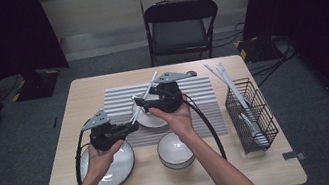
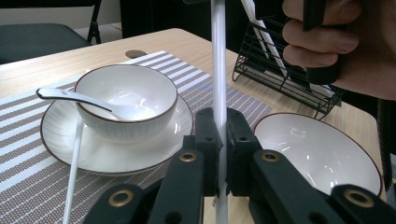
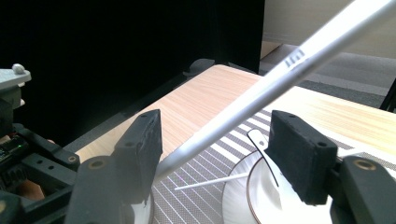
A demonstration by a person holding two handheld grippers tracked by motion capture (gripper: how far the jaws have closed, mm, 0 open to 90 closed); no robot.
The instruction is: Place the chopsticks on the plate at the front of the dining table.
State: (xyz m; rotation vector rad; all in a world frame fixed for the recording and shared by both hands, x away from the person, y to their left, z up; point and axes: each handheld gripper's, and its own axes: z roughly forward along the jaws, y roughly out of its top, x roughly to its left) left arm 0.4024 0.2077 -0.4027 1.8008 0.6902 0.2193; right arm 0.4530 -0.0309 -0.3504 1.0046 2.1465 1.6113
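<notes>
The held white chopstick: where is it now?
The white chopstick is clamped upright in the left gripper, rising between the right gripper's open jaws, above the striped placemat.

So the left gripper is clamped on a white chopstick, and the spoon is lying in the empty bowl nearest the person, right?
Not quite. The left gripper is shut on the chopstick, but the spoon rests in the bowl on the saucer, on the striped mat. The left gripper view shows it.
</notes>
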